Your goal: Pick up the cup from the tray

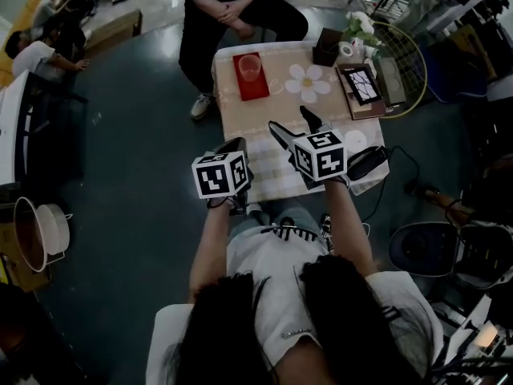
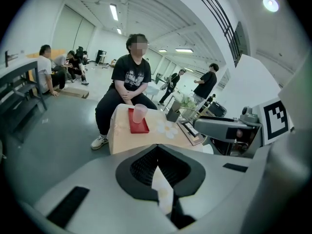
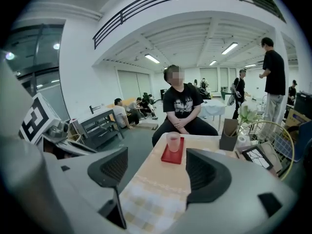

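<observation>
A translucent pink cup (image 1: 250, 66) stands upright on a red tray (image 1: 253, 89) at the far left of the small table (image 1: 240, 127). Both grippers hover over the table's near edge, well short of the tray. My right gripper (image 1: 292, 124) is open, and nothing lies between its jaws. In the right gripper view the cup (image 3: 173, 141) and tray (image 3: 172, 155) show straight ahead between the spread jaws of the right gripper (image 3: 156, 169). My left gripper (image 1: 237, 145) sits beside it at the left. In the left gripper view, the left gripper (image 2: 157, 150) has its tips closed together and empty, and the cup (image 2: 140, 113) is far ahead.
A person in black (image 1: 228, 10) sits right behind the table's far edge, close to the tray. On the table's right half lie a flower-shaped mat (image 1: 309, 82), a dark box with flowers (image 1: 327, 46), a framed picture (image 1: 362, 83) and a white disc (image 1: 355, 140). A wire hoop (image 1: 409, 62) leans at the right.
</observation>
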Demonstrator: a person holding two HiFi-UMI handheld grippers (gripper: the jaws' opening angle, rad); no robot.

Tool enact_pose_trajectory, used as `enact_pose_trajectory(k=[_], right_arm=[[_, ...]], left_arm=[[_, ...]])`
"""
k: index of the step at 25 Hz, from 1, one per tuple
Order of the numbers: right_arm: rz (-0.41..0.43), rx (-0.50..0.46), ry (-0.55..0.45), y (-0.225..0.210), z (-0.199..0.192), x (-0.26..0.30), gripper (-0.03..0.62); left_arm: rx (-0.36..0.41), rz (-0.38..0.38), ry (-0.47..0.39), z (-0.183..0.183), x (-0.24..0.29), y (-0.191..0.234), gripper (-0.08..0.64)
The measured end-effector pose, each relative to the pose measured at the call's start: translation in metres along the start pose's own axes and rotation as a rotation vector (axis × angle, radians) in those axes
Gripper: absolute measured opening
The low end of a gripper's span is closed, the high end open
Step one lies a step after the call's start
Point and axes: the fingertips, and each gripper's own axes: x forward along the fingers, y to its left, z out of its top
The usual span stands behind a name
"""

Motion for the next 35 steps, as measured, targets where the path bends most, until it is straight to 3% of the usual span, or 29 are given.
enact_pose_trajectory(k=[14,26,35], right_arm=[[0.09,-0.128,0.127,-0.042,0.05,0.129,0.382],[0.19,-0.212,0.252,-0.065,0.04,0.223,0.4],[0.211,-0.318,0.348,-0.067,0.027,0.283,0.41]], left_arm=[[-0.107,0.102,-0.008,0.077,0.07,0.047,0.003],[-0.165,0.136,0.04,0.101,0.14,0.073,0.003],[-0.212,0.174,0.049,0.11,0.167,0.107,0.003]])
